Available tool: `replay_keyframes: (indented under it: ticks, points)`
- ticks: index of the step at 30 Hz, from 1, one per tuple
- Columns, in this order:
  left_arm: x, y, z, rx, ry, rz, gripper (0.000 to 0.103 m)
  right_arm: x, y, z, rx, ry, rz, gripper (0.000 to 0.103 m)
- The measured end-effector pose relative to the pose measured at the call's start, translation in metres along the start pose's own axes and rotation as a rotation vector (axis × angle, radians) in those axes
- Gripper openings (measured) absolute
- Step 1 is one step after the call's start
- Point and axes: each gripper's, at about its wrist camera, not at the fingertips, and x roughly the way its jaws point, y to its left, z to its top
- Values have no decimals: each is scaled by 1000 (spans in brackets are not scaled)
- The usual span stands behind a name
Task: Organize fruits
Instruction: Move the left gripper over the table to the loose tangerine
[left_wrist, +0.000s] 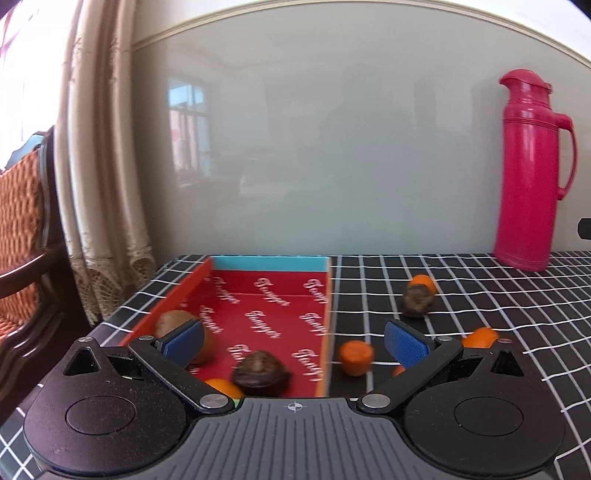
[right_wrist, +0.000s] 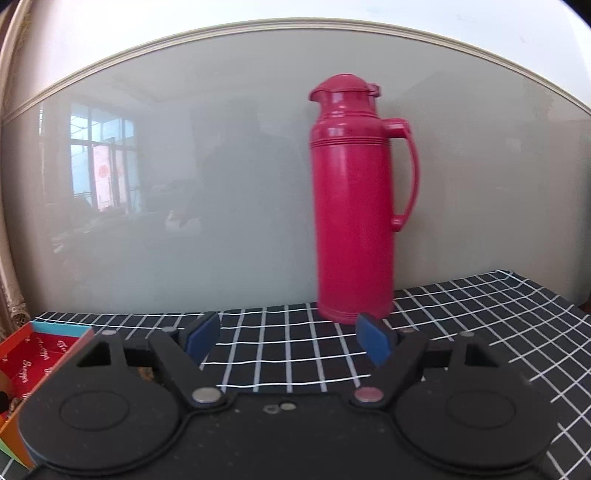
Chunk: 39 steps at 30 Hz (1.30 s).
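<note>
Red cardboard lines the shallow open box (left_wrist: 273, 314) that I use as my landmark; it has white script printed inside, a turquoise far wall and an orange outer side, and it sits on a black tablecloth with a white grid (left_wrist: 480, 295). Inside the box, near its front end, I see a fuzzy brown kiwi (left_wrist: 173, 323) by the left wall, a dark brown wrinkled fruit (left_wrist: 260, 373) nearer the right wall, and a bit of an orange fruit (left_wrist: 223, 387) at the very front edge. My left gripper (left_wrist: 295, 341) hovers over the front of the box with its blue-padded fingers spread wide and nothing between them; one pad overlaps the kiwi in the view, and I cannot tell whether it touches. Just right of the box, outside it, lies a small orange cylinder-shaped fruit piece (left_wrist: 356, 357). Farther right of the box, a second dark wrinkled fruit (left_wrist: 417, 301) sits against another orange piece (left_wrist: 423, 283), and one more orange piece (left_wrist: 480, 336) peeks from behind the gripper. Well to the right of the box, by the pale glossy wall, stands an upright magenta plastic thermos jug with a handle (right_wrist: 351, 206). My right gripper (right_wrist: 290, 339) is right of the box, facing the jug, jaws wide apart and empty over bare cloth.
</note>
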Motion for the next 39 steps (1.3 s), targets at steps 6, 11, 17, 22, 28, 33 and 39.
replay_keyframes:
  ticks: [6,11,17,22,28,33,39]
  points:
    - [2,-35,-3,37,5,-73,102,-5,-21,-5,6,3,-33,81]
    - [5,-69,-6,90,24,-133,90,-8,-42,-7,20,3,-68,81]
    - [11,-106,-10,137,28,-185,89,-11,-72,-10,43,6,-118,81]
    - [22,-126,-15,137,72,-217,77,-11,-94,-14,55,15,-157,81]
    - [35,-143,-21,154,96,-219,76,-3,-119,-20,55,47,-256,81]
    - [50,-151,-17,138,137,-243,71,2,-134,-25,35,68,-306,81]
    - [65,-163,-16,130,193,-239,61,4,-145,-31,21,89,-329,81]
